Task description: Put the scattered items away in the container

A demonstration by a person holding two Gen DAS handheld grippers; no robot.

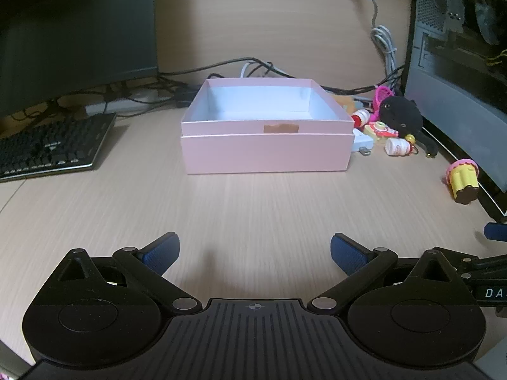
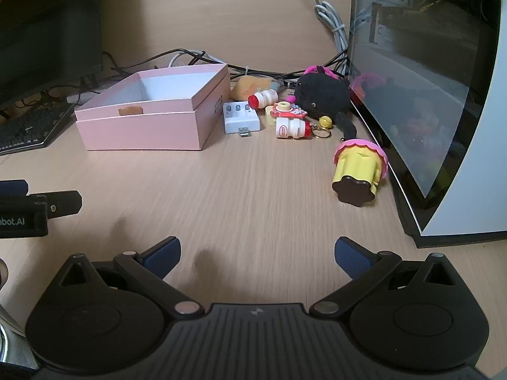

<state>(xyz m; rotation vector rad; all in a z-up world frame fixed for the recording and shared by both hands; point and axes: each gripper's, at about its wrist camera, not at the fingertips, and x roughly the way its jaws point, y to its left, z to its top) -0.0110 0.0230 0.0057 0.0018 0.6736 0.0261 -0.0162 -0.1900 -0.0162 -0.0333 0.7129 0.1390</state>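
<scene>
left view: left gripper (image 1: 255, 253) spread wide, holding nothing; pink box (image 1: 267, 153) straight ahead, well apart.
right view: right gripper (image 2: 257, 255) equally splayed, cupcake toy (image 2: 361, 171) ahead-right; plush's (image 2: 323, 95) lower half hidden behind trinkets.

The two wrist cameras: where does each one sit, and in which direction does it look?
Left wrist: on the left gripper, facing the pink box head-on; its open blue fingers show.
Right wrist: on the right gripper, further right, facing the toys, such as the cupcake toy; its open fingers show.
Shared: desk, box, toys, computer case.
</scene>
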